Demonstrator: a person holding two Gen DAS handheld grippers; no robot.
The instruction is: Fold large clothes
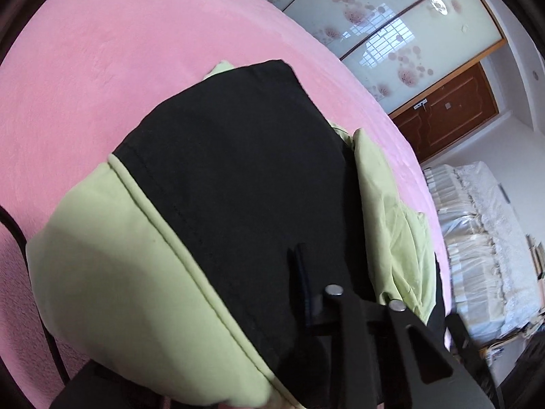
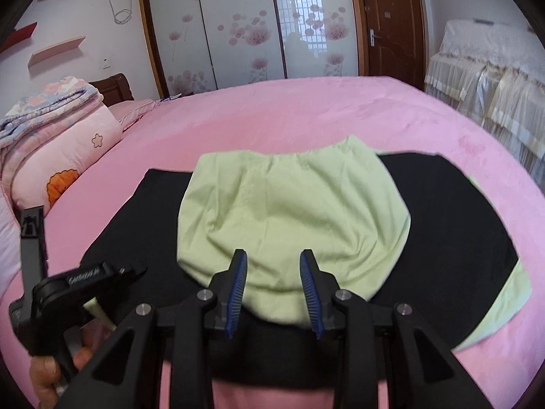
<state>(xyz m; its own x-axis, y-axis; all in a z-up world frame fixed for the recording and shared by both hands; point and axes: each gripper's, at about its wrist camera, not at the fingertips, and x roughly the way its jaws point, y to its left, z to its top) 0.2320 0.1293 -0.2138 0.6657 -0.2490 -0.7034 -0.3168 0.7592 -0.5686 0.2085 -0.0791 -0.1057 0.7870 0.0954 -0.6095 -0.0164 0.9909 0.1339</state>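
Lying flat at the centre of the pink bed (image 2: 306, 116): a black and pale green garment (image 2: 293, 211), green part folded over the black. Right tongs (image 2: 274, 289) at 6 o'clock, jaws parted around the green edge. Left tongs (image 2: 112, 272) at 8 o'clock, nearly closed on the black edge; grip unclear.
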